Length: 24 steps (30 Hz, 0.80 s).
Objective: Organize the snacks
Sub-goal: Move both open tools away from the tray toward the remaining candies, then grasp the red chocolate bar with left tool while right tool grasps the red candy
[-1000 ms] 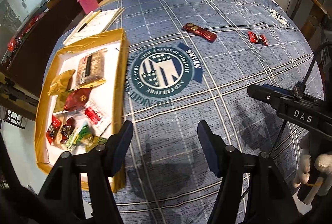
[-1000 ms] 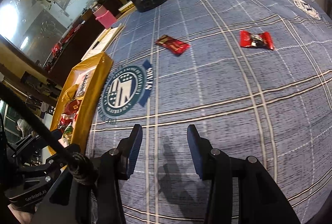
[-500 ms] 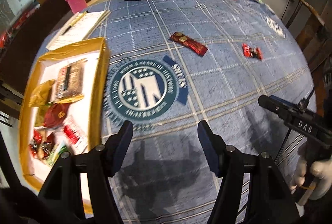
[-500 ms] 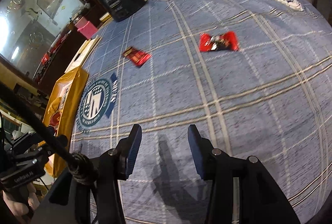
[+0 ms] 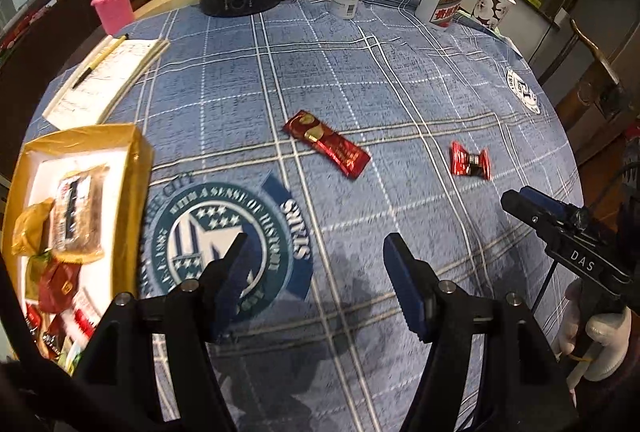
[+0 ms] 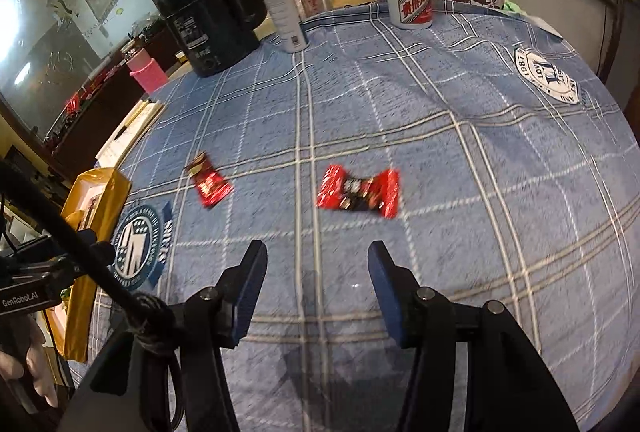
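Over the blue plaid counter (image 5: 400,79), left wrist view: left gripper (image 5: 316,264) has its fingers spread wide, holding nothing. Long red snack bar (image 5: 326,143) lies just ahead, gold tray (image 5: 138,167) of snacks off to the left. Right wrist view: right gripper (image 6: 318,272), fingers also spread and empty, with the red candy (image 6: 360,191) right in front.

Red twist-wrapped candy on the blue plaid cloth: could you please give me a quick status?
Both grippers open, empty. Red twist-wrapped candy flat on cloth, just ahead of right gripper. Nothing between them.
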Available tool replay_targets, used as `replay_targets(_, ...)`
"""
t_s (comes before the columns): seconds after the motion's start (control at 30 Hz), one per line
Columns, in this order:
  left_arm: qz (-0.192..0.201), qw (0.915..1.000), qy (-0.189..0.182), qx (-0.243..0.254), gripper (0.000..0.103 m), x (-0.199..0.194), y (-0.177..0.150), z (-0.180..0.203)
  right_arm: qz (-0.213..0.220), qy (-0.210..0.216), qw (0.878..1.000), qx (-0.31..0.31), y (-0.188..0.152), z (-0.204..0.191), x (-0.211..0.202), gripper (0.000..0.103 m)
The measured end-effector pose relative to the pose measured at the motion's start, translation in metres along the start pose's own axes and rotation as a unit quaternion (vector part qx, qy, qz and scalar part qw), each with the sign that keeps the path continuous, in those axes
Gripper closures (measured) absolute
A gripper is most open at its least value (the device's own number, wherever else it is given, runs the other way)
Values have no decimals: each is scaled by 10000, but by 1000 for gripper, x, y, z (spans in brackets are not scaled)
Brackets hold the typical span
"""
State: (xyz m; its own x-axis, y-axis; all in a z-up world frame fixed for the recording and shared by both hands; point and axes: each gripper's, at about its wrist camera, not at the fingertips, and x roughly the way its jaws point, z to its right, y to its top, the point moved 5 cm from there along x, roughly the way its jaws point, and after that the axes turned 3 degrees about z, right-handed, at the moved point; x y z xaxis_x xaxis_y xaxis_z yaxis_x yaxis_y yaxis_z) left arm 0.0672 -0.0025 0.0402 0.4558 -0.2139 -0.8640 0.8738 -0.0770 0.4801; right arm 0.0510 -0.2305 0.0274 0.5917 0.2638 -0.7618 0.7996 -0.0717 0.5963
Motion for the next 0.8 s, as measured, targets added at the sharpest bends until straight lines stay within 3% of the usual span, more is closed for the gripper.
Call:
replay_targets(0.4, -257, 9975, -322, -582, 35, 52, 30, -4, -237, -15, 9964, -813, 32, 0, 31, 44)
replay_targets(0.8, -376, 9966, -363, -635, 35, 92, 57, -2, -749, -14, 9890, -1276, 38, 1, 78, 43)
